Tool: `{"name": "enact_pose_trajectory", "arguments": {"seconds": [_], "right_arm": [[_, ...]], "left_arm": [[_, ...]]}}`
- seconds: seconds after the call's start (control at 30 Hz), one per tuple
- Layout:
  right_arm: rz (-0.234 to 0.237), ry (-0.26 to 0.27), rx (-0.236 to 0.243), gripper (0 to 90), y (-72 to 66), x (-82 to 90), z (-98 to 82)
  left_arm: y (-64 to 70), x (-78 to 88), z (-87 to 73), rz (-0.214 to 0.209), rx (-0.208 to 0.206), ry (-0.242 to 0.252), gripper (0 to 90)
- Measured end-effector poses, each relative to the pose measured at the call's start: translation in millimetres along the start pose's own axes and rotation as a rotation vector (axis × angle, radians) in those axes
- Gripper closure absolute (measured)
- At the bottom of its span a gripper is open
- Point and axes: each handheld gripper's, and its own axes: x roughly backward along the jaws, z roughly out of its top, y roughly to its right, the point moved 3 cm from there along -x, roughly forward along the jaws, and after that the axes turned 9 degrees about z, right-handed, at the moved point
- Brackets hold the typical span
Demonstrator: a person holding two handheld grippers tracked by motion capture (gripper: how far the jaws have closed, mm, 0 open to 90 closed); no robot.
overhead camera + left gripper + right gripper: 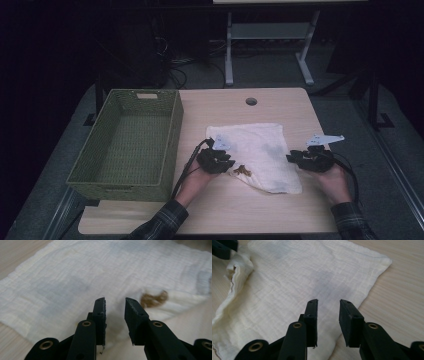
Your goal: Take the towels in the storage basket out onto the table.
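1. Left gripper (223,161), lower centre of the high view, sits at the left edge of the white cloth (257,152); its jaws stand narrowly apart with nothing pinched between them.
2. Left gripper view: same gripper (115,306) hovers over the cloth (75,282); a gap shows between the two black jaws, and cloth lies beneath them, not gripped.
3. Right gripper (296,159), lower right of the high view, rests at the right edge of the cloth; jaws narrowly apart, holding nothing.
4. Right gripper view: that gripper (328,307) points across the cloth (299,277), its right jaw over the cloth's edge where it meets the table (402,290).
5. Cloth lies spread near the middle of the table (280,105), rumpled along its lower edge, with a faint grey patch at its centre.
6. Brown stain (243,171) marks the cloth's lower left corner, just beside the left gripper; in the left gripper view it shows right of the jaws (153,298).
7. Green basket (172,145) stands at the left of the table, well apart from the cloth's right side, just beside the left hand (197,182).
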Motion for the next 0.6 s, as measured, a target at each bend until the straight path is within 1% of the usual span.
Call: {"name": "enact_pose_trajectory", "arguments": {"seconds": [0.07, 0.17, 0.2, 0.23, 0.33, 0.4, 0.43, 0.5, 0.57, 0.6], "right_arm": [[-0.001, -0.001, 0.003, 68.0, -0.4, 0.4, -0.1], [-0.001, 0.0, 0.008, 68.0, -1.1, 1.4, -0.2], [-0.001, 0.001, 0.008, 68.0, -1.1, 1.7, -0.3], [-0.002, 0.003, 0.004, 68.0, -1.5, 2.1, -0.2], [-0.002, 0.003, 0.0, 68.0, -3.4, 4.0, -1.5], [0.0, 0.002, 0.006, 68.0, -3.8, 5.0, -2.8], [0.001, 0.002, 0.003, 68.0, -4.2, 5.6, -3.8], [-0.001, 0.001, 0.004, 68.0, -4.4, 6.3, -4.7], [-0.001, 0.003, 0.006, 68.0, -4.5, 6.8, -4.7], [0.0, 0.004, 0.006, 68.0, -4.8, 7.1, -4.6]], "left_arm": [[4.1, 5.5, -3.6, -0.007, -0.01, 0.009, 68.8], [8.8, 3.3, -8.7, -0.007, -0.034, -0.011, 67.3], [10.0, 0.4, -10.0, -0.006, -0.033, -0.018, 66.5], [10.4, -2.7, -10.6, -0.001, -0.042, -0.026, 65.2], [11.7, -12.9, -9.9, 0.004, -0.049, -0.035, 63.8], [11.6, -21.9, -10.3, 0.019, -0.059, -0.057, 63.7], [11.0, -25.5, -11.0, 0.02, -0.056, -0.064, 64.7], [9.1, -29.1, -11.1, 0.013, -0.046, -0.071, 74.3], [7.5, -28.3, -9.5, 0.016, -0.04, -0.065, 82.7], [6.7, -25.9, -8.1, 0.01, -0.028, -0.06, 85.4]]}}
